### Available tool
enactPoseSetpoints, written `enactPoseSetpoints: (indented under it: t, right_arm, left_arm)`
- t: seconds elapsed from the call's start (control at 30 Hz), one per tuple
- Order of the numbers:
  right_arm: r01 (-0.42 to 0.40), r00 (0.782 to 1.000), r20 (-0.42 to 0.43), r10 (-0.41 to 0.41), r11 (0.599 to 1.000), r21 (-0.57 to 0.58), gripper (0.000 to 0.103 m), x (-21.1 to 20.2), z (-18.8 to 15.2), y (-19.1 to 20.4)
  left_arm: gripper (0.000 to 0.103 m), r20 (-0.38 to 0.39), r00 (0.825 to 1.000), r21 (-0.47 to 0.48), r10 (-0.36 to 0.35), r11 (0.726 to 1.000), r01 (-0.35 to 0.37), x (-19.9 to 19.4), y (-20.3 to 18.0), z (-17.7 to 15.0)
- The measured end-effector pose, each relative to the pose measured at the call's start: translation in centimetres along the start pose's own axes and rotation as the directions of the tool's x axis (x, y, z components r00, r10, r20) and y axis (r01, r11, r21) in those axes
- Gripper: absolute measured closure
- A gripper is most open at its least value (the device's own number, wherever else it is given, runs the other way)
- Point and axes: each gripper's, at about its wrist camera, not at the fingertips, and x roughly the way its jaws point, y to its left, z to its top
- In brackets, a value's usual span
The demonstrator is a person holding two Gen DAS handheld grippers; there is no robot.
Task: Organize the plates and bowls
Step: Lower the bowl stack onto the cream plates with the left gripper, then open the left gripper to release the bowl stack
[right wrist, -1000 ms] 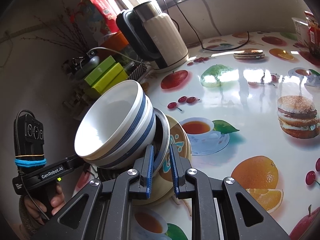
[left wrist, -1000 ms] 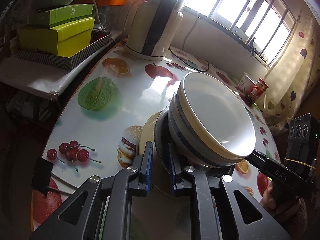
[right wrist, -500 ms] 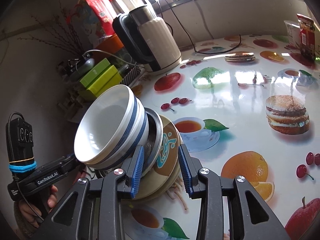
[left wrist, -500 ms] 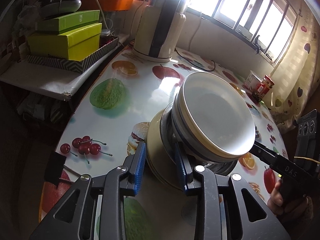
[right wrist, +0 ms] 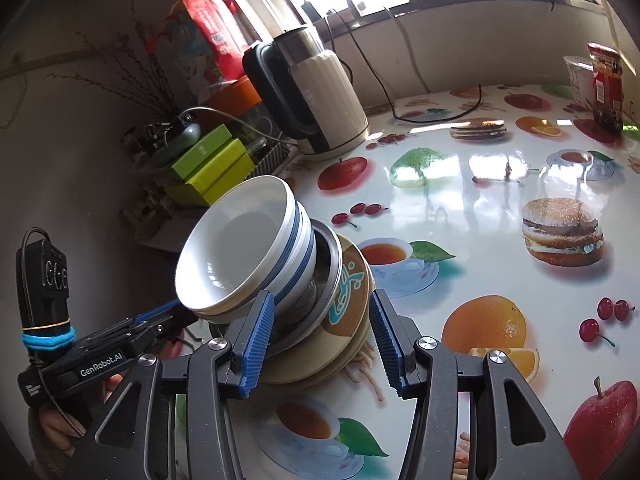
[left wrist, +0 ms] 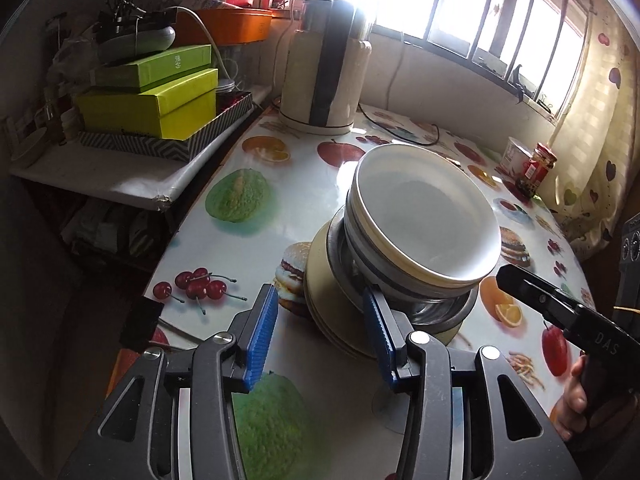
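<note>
A stack stands on the fruit-print table (left wrist: 248,248): beige plates (left wrist: 332,320) at the bottom, a steel bowl (left wrist: 440,308) on them, and white bowls with blue stripes (left wrist: 424,220) on top. My left gripper (left wrist: 320,332) sits at the stack's near side. Its jaws are opening, the plates' rim lies between them, and the pads do not press on it. From the opposite side, my right gripper (right wrist: 320,340) straddles the patterned plate (right wrist: 352,292) and steel bowl (right wrist: 328,256). Its jaws are opening too and hold nothing. The white bowls (right wrist: 240,248) lean slightly.
A white and black kettle (left wrist: 324,68) with its cable stands at the table's back. Green boxes (left wrist: 152,100) sit on a shelf to the left, beyond the table edge. A red-lidded jar (left wrist: 538,168) and a white cup (left wrist: 516,154) stand near the window.
Both grippers were nearly shut on the plates' rim a second ago. Their jaws have spread apart and both have drawn back a little. The stack stays on the table.
</note>
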Motion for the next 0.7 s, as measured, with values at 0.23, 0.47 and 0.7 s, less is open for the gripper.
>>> enactPoseSetpoints:
  t: [0.23, 0.47, 0.7]
  right_arm:
    - [0.041, 0.999, 0.016, -0.04, 0.998, -0.04, 0.049, -1.2, -1.2, 0.8]
    - [0.071, 0.997, 0.033, -0.069, 0.995, -0.069, 0.043, -2.4, -2.2, 1.5]
    - [0.099, 0.995, 0.026, -0.097, 0.993, -0.07, 0.041, -2.7, -3.1, 1.6]
  left_arm:
    - [0.057, 0.01, 1.0, 0.016, 0.024, 1.0, -0.025, -1.0, -0.8, -1.4]
    - [0.057, 0.024, 0.999, 0.022, 0.038, 0.999, -0.039, -1.8, -1.5, -2.5]
    - [0.057, 0.018, 0.999, 0.03, 0.042, 0.999, -0.043, -1.8, -2.0, -3.5]
